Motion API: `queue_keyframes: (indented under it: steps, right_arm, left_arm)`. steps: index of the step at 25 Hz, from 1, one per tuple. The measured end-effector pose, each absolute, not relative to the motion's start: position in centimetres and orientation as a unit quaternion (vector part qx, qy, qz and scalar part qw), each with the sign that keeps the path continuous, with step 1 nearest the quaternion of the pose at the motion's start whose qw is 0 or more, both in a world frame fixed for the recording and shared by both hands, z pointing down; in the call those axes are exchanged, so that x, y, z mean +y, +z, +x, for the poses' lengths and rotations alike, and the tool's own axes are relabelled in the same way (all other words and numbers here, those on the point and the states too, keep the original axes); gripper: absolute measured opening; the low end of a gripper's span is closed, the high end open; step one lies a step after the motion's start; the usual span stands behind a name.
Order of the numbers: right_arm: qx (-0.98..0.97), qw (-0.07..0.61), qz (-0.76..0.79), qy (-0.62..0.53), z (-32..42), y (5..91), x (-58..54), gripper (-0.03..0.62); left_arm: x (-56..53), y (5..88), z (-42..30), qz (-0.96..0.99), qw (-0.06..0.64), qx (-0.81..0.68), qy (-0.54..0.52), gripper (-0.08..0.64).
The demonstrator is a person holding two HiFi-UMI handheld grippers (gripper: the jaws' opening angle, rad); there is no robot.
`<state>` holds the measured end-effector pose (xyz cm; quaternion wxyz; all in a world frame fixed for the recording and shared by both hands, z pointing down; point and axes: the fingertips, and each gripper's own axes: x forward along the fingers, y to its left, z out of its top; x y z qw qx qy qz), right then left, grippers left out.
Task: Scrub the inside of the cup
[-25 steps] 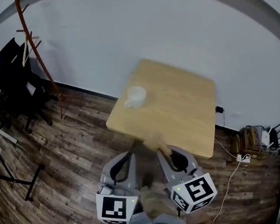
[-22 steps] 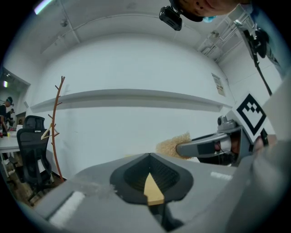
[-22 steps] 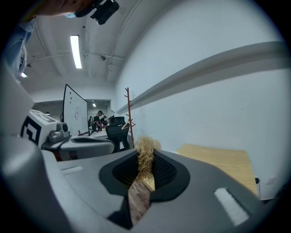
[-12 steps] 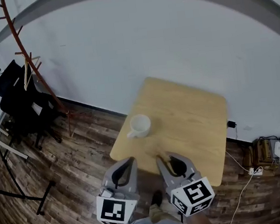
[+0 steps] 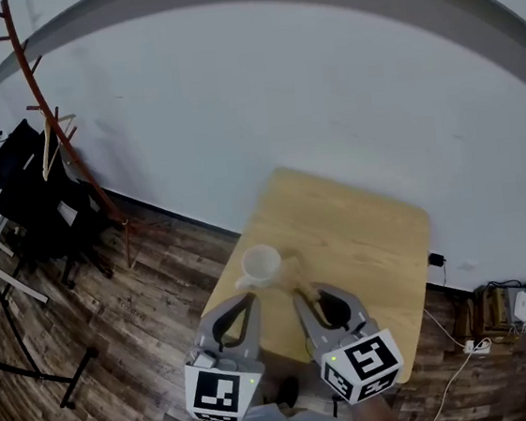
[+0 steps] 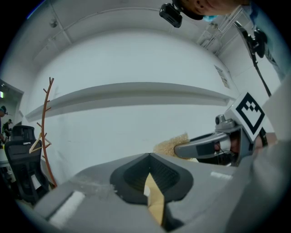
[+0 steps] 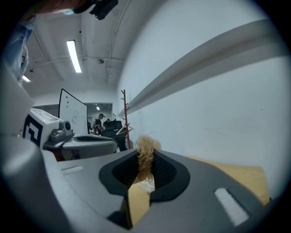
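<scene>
A white cup (image 5: pixel 261 265) stands near the front left edge of the small wooden table (image 5: pixel 361 241). My left gripper (image 5: pixel 247 300) hovers just short of the cup, shut, with nothing between its jaws (image 6: pixel 149 157). My right gripper (image 5: pixel 301 295) is shut on a tan fibrous scrubber (image 7: pixel 146 154), whose tuft sticks out past the fingertips. In the left gripper view, the scrubber (image 6: pixel 172 145) shows at the tip of the right gripper (image 6: pixel 182 149). The cup (image 7: pixel 146 185) appears small and low between the right gripper's fingers.
A red-brown coat stand (image 5: pixel 55 125) and a black office chair (image 5: pixel 31 203) are at the far left. Cables and a power strip (image 5: pixel 505 309) lie on the wooden floor to the table's right. A white wall runs behind the table.
The table and cup have come closer to both grippers in the head view; the cup now lies just ahead of the fingertips. Both grippers keep their pose.
</scene>
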<state>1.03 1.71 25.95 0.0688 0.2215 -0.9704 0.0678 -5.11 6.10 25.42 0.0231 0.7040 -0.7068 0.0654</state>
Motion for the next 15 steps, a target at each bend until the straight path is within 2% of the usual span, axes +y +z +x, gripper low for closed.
queue_keyframes:
  steps: [9,15]
  right_arm:
    - [-0.969,0.078,0.223,0.066,-2.0,26.1,-1.0,0.066]
    - [-0.965,0.118,0.226,0.069,-3.9,28.3,-2.6,0.065]
  left_arm:
    - [3.7,27.0,-8.8,0.707,0.038,-0.703,0.058,0.02]
    - [1.2,30.1,-10.6,0.726,0.059,-0.681,0.073,0.02]
